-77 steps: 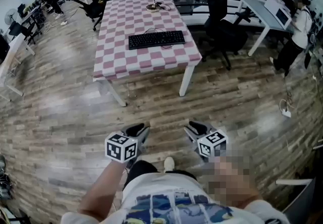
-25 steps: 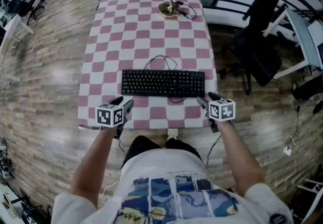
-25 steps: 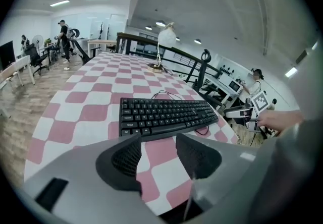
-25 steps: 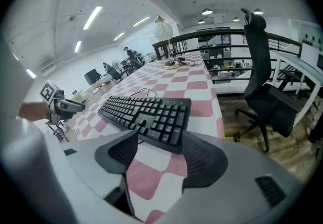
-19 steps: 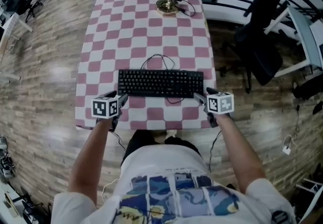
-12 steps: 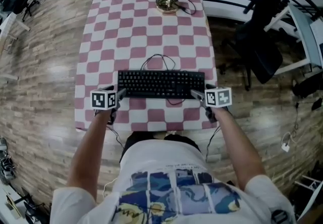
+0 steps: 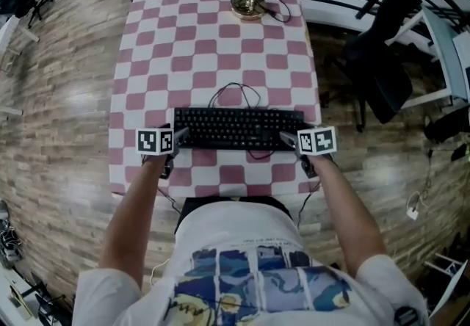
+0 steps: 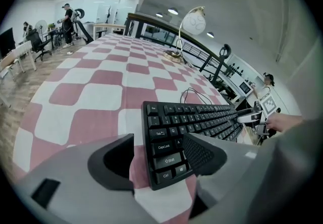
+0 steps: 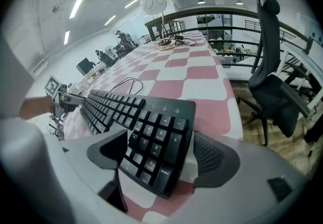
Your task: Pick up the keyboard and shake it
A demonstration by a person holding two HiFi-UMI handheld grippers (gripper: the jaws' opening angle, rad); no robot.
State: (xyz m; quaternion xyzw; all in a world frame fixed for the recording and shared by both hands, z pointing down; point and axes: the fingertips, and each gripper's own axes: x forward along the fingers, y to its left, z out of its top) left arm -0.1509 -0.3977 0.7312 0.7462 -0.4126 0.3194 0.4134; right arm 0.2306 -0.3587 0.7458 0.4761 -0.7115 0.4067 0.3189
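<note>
Black keyboard (image 7: 236, 128) flat across the pink-checked counter (image 7: 147, 60), near its front edge. Left hand-held gripper (image 7: 175, 139) at the keyboard's left end, right hand-held gripper (image 7: 290, 141) at its right end. Jaws of both just now opening wide, each straddling a keyboard end without pressing on it. Looped cable (image 7: 233, 89) just behind the keyboard. White globe lamp (image 7: 248, 3) well apart at the far edge. Black office chair (image 7: 382, 75) off the counter's right side.

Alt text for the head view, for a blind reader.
A person holds the left gripper and right gripper at the ends of a black keyboard on a checked table. Both grippers' jaws have just been opening, a keyboard end between each pair. A lamp stands beyond.
</note>
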